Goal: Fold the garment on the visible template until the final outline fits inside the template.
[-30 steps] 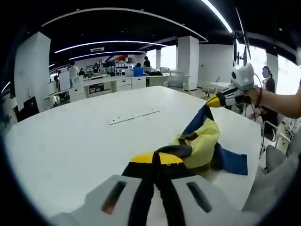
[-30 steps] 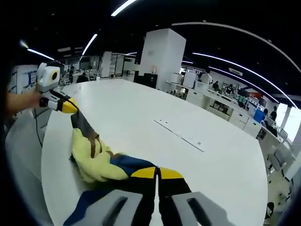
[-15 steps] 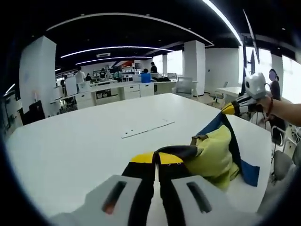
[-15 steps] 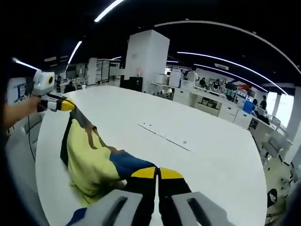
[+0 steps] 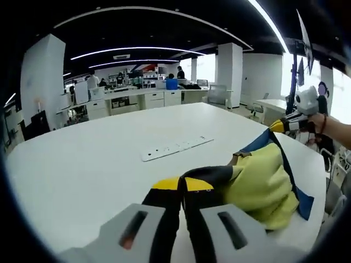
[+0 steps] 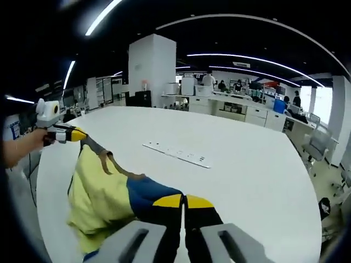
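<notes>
Garment hangs stretched over the white table, yellow with blue and black panels, bunched and sagging between two held edges. Left gripper and right gripper are each clenched on its fabric. No template is discernible. Spreading seems underway; next, lay it flat.

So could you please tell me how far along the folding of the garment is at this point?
Early stage. Done: both grippers have taken hold, the left gripper and right gripper each shut on an edge of the garment. In hand: the yellow and blue cloth hangs bunched between them above the white table. Left: no fold looks made yet, and I can't make out a template, so spreading and every fold remain.
</notes>
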